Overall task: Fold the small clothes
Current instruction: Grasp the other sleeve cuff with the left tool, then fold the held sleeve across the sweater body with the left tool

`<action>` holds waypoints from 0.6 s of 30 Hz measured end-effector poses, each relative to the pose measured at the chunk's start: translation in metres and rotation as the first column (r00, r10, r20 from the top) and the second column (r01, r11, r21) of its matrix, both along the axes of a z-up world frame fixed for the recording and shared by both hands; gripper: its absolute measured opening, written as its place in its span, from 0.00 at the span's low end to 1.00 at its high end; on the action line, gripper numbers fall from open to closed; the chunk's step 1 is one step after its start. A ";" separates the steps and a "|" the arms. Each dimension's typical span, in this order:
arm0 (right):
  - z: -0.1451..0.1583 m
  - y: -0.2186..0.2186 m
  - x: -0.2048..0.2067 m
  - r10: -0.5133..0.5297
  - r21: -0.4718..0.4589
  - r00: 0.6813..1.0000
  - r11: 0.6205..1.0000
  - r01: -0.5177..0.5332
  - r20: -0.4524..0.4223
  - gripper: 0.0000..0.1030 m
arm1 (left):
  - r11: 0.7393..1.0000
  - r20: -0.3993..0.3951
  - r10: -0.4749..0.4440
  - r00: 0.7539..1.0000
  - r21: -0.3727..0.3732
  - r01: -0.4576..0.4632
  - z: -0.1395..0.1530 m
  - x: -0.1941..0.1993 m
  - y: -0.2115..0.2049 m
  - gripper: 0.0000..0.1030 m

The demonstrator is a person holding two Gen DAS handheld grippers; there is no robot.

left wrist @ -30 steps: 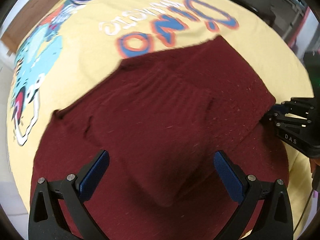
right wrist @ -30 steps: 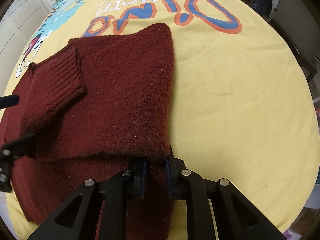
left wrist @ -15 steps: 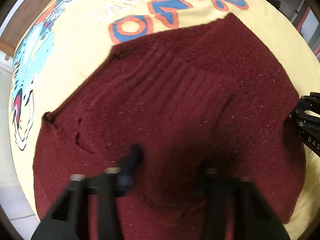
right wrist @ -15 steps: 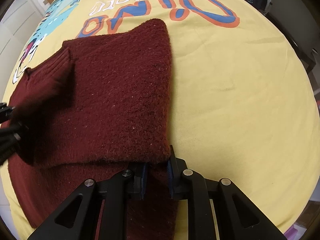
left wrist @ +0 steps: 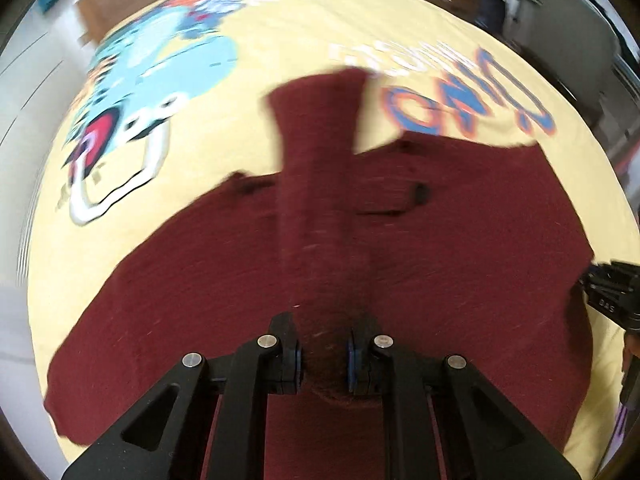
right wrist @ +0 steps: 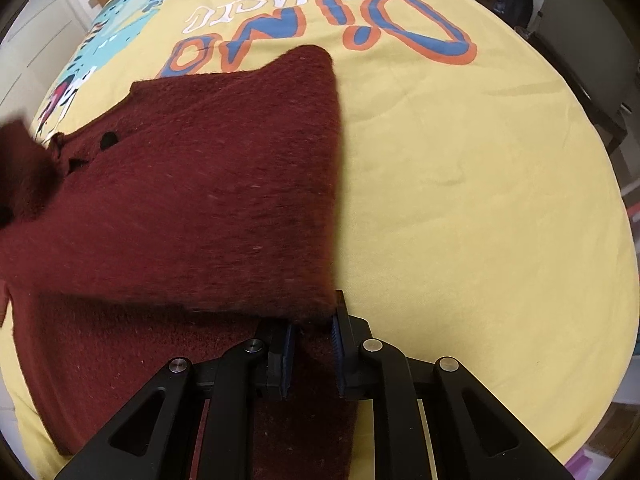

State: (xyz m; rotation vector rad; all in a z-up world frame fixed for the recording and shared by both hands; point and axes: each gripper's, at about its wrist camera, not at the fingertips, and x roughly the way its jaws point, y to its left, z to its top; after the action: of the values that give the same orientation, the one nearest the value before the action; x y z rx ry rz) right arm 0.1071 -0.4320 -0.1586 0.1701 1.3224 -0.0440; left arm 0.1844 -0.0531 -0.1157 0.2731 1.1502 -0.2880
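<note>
A dark red knitted sweater (left wrist: 460, 240) lies on a yellow printed sheet (left wrist: 132, 216). My left gripper (left wrist: 324, 356) is closing, its pads pressing on one sleeve (left wrist: 316, 152). The sleeve stretches away from the jaws, its cuff over the sheet. In the right wrist view the sweater (right wrist: 200, 180) has its right side folded over the body. My right gripper (right wrist: 312, 336) is shut on the near corner of that fold. The lifted sleeve (right wrist: 20, 152) shows blurred at the left edge. The right gripper (left wrist: 612, 300) also shows at the right edge of the left wrist view.
The sheet (right wrist: 480, 200) bears a blue dinosaur drawing (left wrist: 180, 60) and large "Dino" lettering (right wrist: 360, 20) beyond the sweater. Dark furniture (right wrist: 592, 20) stands past the far right edge; white cupboard fronts (right wrist: 24, 40) lie to the far left.
My left gripper went from wide open over the sleeve to shut on it, then swung the sleeve outward, uncovering the sweater's neck. The right gripper kept its hold and stayed put.
</note>
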 end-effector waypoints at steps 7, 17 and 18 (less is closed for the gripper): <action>-0.003 0.008 -0.001 0.016 -0.029 1.000 0.999 -0.016 -0.010 0.16 | 0.984 -0.080 0.132 0.988 -0.108 -0.140 -0.028 -0.013 0.043 0.16; 0.003 0.012 -0.005 0.024 -0.031 0.999 0.999 -0.025 -0.024 0.24 | 0.942 -0.212 0.288 0.934 -0.110 -0.316 -0.056 -0.021 0.093 0.44; 0.004 0.014 -0.007 0.029 -0.043 0.999 0.999 -0.030 -0.027 0.26 | 0.940 -0.216 0.296 0.930 -0.105 -0.324 -0.054 -0.021 0.099 0.45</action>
State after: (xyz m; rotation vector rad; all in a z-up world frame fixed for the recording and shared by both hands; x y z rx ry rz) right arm 0.1000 -0.4179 -0.1545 0.1131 1.3488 -0.0499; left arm 0.1632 0.0456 -0.1702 -0.0660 1.3429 -0.1147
